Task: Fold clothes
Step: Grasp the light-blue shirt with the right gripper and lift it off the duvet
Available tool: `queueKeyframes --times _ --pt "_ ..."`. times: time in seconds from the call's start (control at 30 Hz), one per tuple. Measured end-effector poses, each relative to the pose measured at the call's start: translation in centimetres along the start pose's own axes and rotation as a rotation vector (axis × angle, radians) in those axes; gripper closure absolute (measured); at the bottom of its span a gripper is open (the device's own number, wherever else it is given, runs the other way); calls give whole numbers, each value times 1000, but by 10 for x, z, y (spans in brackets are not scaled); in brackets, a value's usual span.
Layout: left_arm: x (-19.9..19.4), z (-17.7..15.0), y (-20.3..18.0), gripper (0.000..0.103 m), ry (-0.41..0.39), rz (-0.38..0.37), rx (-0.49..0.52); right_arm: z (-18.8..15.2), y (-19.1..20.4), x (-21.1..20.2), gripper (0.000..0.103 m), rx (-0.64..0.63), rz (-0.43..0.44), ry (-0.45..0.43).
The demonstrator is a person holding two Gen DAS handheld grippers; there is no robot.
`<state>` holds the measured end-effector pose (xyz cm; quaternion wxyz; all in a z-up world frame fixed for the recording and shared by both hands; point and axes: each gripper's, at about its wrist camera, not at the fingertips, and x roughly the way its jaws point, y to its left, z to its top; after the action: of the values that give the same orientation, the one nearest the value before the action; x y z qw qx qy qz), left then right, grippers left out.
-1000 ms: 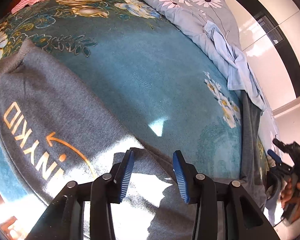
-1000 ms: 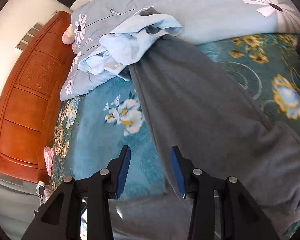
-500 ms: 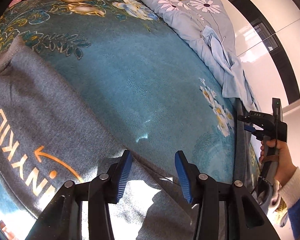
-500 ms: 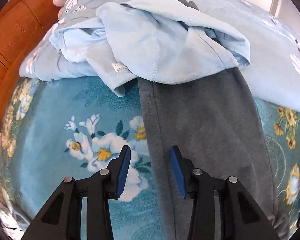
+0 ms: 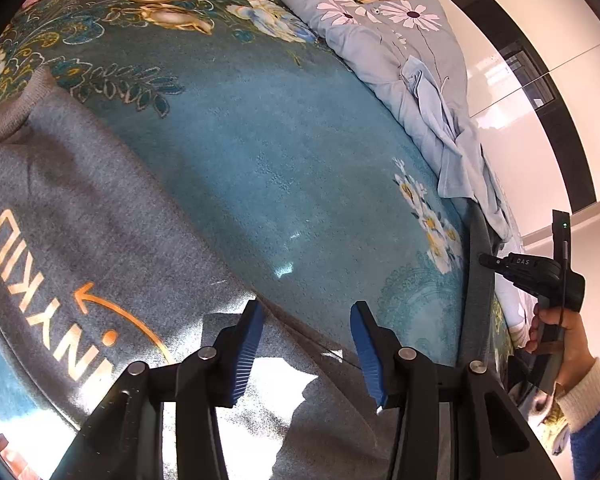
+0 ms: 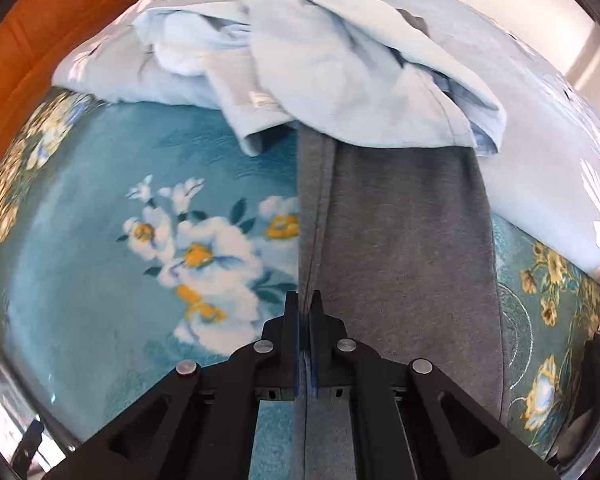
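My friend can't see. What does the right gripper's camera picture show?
The black right gripper is shut on the edge of a grey sweatshirt sleeve lying on a teal flowered blanket. A crumpled pale blue garment covers the sleeve's far end.

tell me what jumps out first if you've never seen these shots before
The gray sweatshirt with big orange lettering fills the left of the left wrist view, spread on a teal floral blanket. In the right wrist view the right gripper is shut on the edge of the gray sleeve, whose far end disappears under a crumpled light blue garment. The left gripper hangs open above the sweatshirt.
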<state>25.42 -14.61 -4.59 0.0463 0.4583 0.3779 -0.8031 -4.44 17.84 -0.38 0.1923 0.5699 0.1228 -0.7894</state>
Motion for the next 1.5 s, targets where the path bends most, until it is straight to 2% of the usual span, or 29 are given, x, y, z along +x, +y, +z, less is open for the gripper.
queueKeyframes --times 0.13,0.5,0.87,0.93,0.97,1.0,1.03,1.07,1.1,1.17,1.27,1.4,1.5 --pt "-4 -2 -3 54 -1 -8 8 -9 -1 -18 100 -12 124 -12" --pt "-13 -1 -9 54 -18 -26 17 -66 49 -62 100 -170 367 42" --pt "-9 -4 -18 54 -7 -30 31 -98 62 -74 97 -208 409 86" --pt "-11 -4 -19 54 -14 -30 37 -83 55 -81 94 -182 393 43" --pt "-12 -4 -20 54 -18 -31 39 -72 51 -83 88 -161 386 14" --pt "-12 -4 -20 54 -19 -33 40 -61 48 -86 75 -139 379 -16" --pt "-12 -3 -21 54 -20 -36 40 -49 46 -84 67 -114 365 -40" --pt "-11 -3 -22 54 -20 -39 39 -36 44 -82 50 -89 349 -62" --pt "-10 -3 -22 54 -18 -42 38 -23 42 -79 42 -63 333 -85" --pt "-8 -2 -23 54 -14 -45 40 2 42 -69 42 -25 295 -107" --pt "-8 -1 -22 54 -15 -46 38 28 63 -41 42 -65 191 -84" --pt "-4 2 -21 54 -21 -39 27 36 115 -7 42 -325 9 -69" --pt "-3 4 -20 54 -26 -39 33 34 131 23 42 -421 -178 -70"
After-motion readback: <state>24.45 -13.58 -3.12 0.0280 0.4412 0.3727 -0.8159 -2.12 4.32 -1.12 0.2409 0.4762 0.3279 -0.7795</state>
